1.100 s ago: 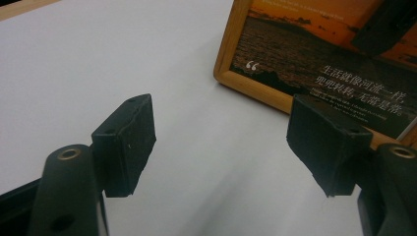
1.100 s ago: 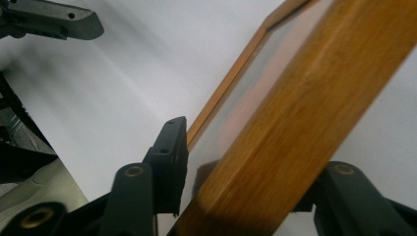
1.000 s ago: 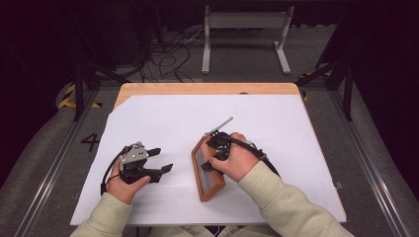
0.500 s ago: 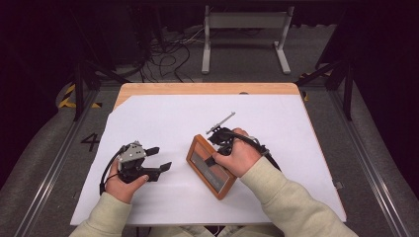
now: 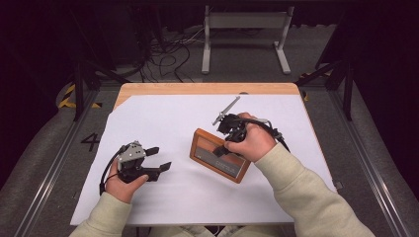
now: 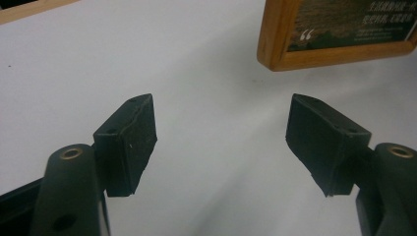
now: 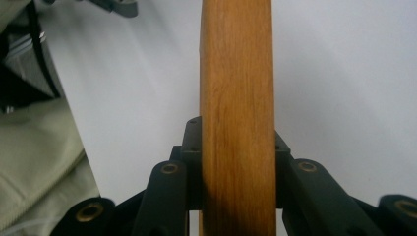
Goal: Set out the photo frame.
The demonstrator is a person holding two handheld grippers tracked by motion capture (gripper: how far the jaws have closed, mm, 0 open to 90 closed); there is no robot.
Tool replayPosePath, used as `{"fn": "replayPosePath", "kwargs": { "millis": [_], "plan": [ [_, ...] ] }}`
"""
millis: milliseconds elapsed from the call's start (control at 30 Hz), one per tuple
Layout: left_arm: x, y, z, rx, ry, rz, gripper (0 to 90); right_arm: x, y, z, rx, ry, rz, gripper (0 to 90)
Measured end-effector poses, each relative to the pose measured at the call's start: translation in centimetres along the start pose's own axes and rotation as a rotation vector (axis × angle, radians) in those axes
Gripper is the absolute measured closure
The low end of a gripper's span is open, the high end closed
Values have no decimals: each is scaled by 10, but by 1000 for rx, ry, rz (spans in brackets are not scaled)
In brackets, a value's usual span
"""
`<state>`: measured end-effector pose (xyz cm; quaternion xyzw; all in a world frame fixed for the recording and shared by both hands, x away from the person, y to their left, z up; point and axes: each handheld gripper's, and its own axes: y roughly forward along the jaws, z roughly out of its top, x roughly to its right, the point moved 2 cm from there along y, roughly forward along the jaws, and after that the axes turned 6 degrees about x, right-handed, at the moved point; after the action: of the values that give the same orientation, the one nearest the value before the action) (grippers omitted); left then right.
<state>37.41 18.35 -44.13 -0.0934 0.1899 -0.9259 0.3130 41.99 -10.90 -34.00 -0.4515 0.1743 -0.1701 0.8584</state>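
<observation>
Right fingers [image 7: 195,162] clench wooden frame [image 5: 220,154] | left fingers [image 6: 128,142] released | white sheet [image 5: 163,118] around

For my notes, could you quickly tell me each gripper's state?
Left gripper: open, holding nothing.
Right gripper: shut on the wooden picture frame.

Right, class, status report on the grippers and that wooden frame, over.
Right gripper clamped on wooden frame edge. Left gripper open, empty, above white sheet. Nothing in the way.
</observation>
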Motion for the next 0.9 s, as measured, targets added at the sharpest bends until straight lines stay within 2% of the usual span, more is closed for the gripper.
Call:
{"fn": "replayPosePath", "kwargs": {
  "millis": [100, 133, 167, 300, 367, 433, 600, 733, 900],
  "plan": [
    [0, 0, 0, -3, 2, 0, 279, 4, -2, 4, -34, -92, 42, 713],
    [0, 0, 0, -3, 2, 0, 279, 4, -2, 4, -34, -92, 42, 713],
    [0, 0, 0, 0, -1, 0, 279, 7, -3, 5, -52, -121, 64, 713],
    [-1, 0, 0, -2, 0, 1, 279, 14, 0, 8, -99, -224, 82, 713],
    [-1, 0, 0, -3, 1, 1, 279, 17, 1, 10, -106, -276, 102, 713],
    [-1, 0, -1, -1, -1, -1, 279, 21, 4, 11, -102, -303, 127, 713],
    [-1, -1, -1, -2, -7, 1, 279, 28, 10, 13, -129, -339, 147, 714],
    [-1, 0, -1, -2, -7, -3, 279, 37, 16, 14, -130, -318, 144, 713],
    [-1, 0, -2, -3, -8, -4, 279, 47, 28, 12, -161, -327, 144, 713]
  ]
}}
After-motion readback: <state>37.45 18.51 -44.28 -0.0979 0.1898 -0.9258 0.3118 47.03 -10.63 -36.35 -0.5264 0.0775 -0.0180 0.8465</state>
